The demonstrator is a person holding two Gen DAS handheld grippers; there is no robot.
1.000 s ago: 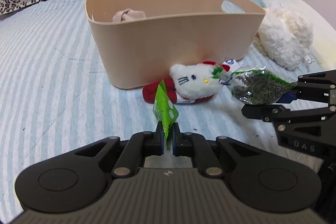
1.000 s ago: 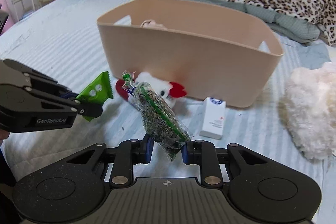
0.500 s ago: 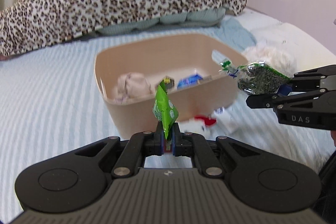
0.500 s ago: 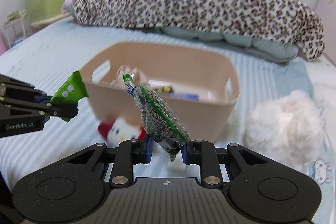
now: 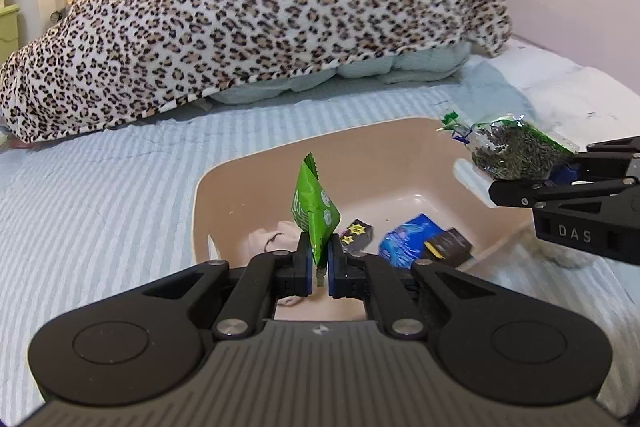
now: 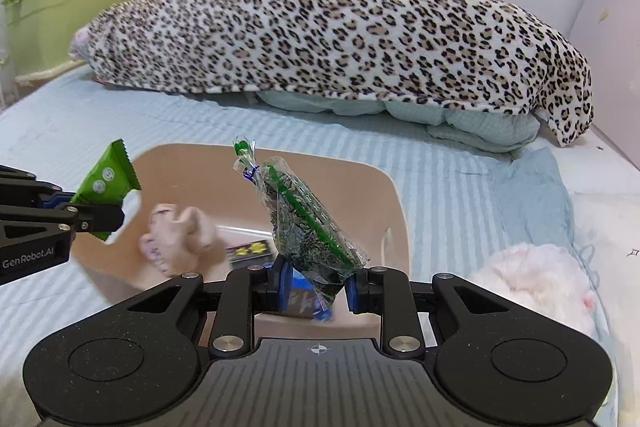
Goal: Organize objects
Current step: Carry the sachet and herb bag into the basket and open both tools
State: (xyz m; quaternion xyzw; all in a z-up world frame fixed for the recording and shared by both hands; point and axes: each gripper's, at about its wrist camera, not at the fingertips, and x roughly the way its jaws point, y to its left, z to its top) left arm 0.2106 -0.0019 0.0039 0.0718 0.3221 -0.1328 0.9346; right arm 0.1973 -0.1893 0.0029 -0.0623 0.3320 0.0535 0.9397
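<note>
- The left gripper (image 5: pixel 319 269) is clenched on the bottom corner of a green sachet (image 5: pixel 314 209), which stands upright out of the jaws; in the right wrist view the same sachet (image 6: pixel 107 181) hangs over the near-left rim of the beige tub (image 6: pixel 394 203).
- The right gripper (image 6: pixel 316 285) is clamped on the lower end of a clear cellophane bag of dark dried bits (image 6: pixel 308 223), which leans up and left from the jaws, its tied green-and-blue neck on top. From the left wrist view, this bag (image 5: pixel 516 155) sits above the tub's right rim.
- Handling, as a guess: both packets look very light and crinkly. The sachet is thin foil, stiff enough to stand from a corner pinch, and should drop cleanly once freed. The cellophane bag is slick and its loose filling can shift, so a hold across the filled body seems safer than on the twisted neck; squeezing hard could split the film.
- Inside the tub (image 5: pixel 224 179), just beyond the left gripper, lie a pinkish soft bundle (image 5: pixel 272 239), a small dark box with yellow stars (image 5: pixel 356 233), a blue packet (image 5: pixel 404 239) and a dark packet (image 5: pixel 448 245) beside it.
- Right of the tub, a white fluffy plush (image 6: pixel 532 275) rests on the striped blue bedspread (image 5: pixel 92 187).
- Well behind the tub, a leopard-print blanket (image 5: pixel 256 23) is heaped across the bed.
- Both packets seem placed for release into the tub.
</note>
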